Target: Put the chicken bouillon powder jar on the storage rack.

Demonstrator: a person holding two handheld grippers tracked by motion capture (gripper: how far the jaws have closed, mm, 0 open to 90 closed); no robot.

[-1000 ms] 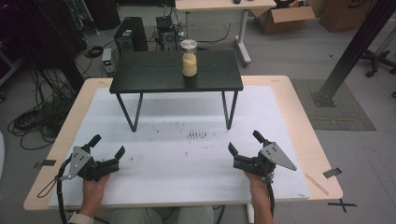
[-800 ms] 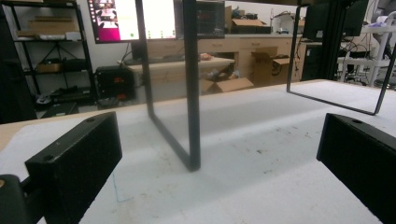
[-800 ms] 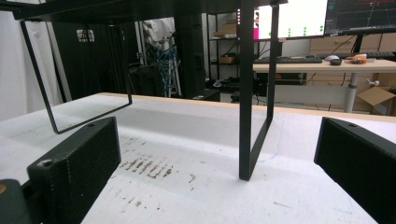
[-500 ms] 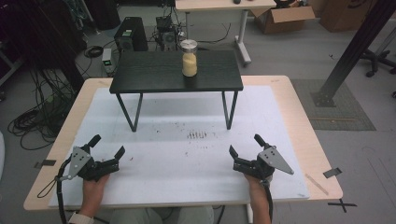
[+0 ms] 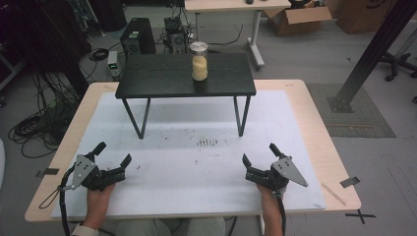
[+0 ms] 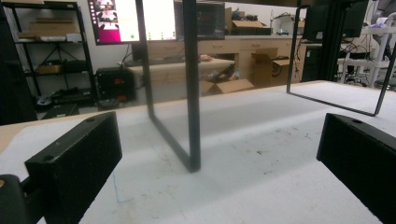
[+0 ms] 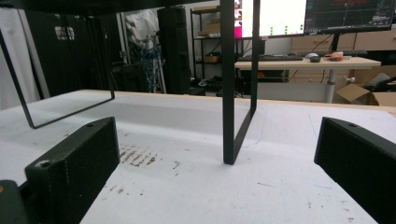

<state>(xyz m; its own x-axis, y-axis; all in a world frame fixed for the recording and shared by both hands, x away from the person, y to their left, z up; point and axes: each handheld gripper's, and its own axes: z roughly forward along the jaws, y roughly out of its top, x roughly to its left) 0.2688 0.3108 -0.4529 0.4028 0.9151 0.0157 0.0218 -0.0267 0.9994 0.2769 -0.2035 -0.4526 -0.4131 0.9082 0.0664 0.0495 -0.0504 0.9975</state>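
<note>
Atop black stand (image 5: 162, 77), jar (image 5: 199, 61), well beyond both spread grippers.

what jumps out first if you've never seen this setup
A glass jar of yellow grains stands alone on a small black table raised on the far half of the white-covered table. Near the front edge, the left gripper and right gripper rest wide open, holding nothing.

Pale wood surface (image 5: 314, 123) under a matt white sheet (image 5: 187, 162), scuffed and speckled. Small stand (image 5: 162, 78): matt black woodgrain top, thin black metal legs. Clear glass jar (image 5: 199, 61), shiny metal lid. Claws' jaws matt black, finely textured.
</note>
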